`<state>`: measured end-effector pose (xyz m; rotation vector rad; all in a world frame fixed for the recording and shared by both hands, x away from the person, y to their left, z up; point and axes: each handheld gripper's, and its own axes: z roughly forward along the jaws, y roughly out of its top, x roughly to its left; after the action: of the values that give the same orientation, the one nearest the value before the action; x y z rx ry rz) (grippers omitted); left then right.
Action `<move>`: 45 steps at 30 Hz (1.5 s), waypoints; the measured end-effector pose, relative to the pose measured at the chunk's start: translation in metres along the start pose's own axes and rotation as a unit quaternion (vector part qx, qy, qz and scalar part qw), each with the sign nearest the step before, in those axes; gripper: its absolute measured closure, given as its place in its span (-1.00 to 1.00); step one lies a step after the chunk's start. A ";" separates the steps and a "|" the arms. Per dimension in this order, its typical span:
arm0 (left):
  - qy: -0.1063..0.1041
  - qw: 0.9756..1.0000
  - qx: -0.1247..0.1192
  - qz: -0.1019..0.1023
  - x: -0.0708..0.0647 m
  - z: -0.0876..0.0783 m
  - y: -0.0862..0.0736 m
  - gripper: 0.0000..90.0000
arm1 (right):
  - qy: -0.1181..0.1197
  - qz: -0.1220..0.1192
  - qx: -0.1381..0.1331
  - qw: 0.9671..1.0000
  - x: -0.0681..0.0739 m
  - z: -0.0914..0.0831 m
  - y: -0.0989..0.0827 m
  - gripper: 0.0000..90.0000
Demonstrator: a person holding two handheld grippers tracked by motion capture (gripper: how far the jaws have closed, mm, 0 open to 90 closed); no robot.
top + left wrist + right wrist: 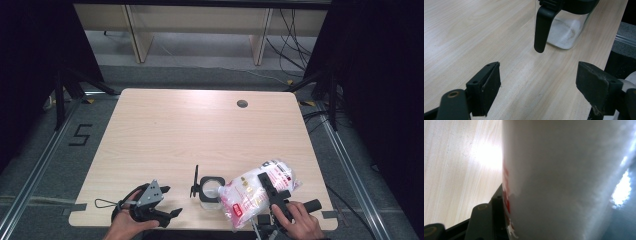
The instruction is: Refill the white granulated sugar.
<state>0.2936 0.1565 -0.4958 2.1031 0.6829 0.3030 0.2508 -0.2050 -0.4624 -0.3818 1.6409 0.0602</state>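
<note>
From the high view, I hold my right tool (274,192) around a white bag (257,192) with red print. The bag is full and leans over a clear jar (210,192) with a black rim. The jar stands near the front edge of the desk (200,130), about in the middle. Its black lid (195,181) is flipped up on its left side. My left tool (162,200) waits near the front left corner, open and holding nothing. I think I am at the pouring step. Next I should tip the bag's mouth over the jar's opening, slowly, so nothing spills. Most of the desk behind the jar is bare, so there is lots of room to move. The bag sits close to the front edge, so I must not let it slide off.

From the left gripper view, my jaws stand wide apart with only desk between them. The jar (566,30) is just ahead, with a little white stuff at its bottom. Its black lid (542,27) hangs down at the side. The desk edge is close on the right.

From the right gripper view, the bag (564,180) is pressed right between my jaws, half closed on it.
</note>
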 end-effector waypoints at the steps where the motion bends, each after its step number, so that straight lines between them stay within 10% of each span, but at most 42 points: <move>1: 0.000 1.000 0.000 0.000 0.000 0.000 0.000 -0.57 | 0.002 -0.001 0.002 1.000 0.000 0.000 0.000 -0.07; 21: -0.001 1.000 0.002 0.001 0.000 0.000 0.000 -0.57 | -0.006 -0.031 -0.002 1.000 -0.001 0.000 0.002 -0.07; 45: -0.003 1.000 0.001 0.003 0.000 0.001 0.000 -0.57 | 0.000 -0.010 -0.003 1.000 -0.001 -0.001 0.001 -0.06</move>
<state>0.2942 0.1563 -0.4962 2.1067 0.6731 0.2995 0.2495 -0.2044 -0.4614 -0.4027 1.6366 0.0515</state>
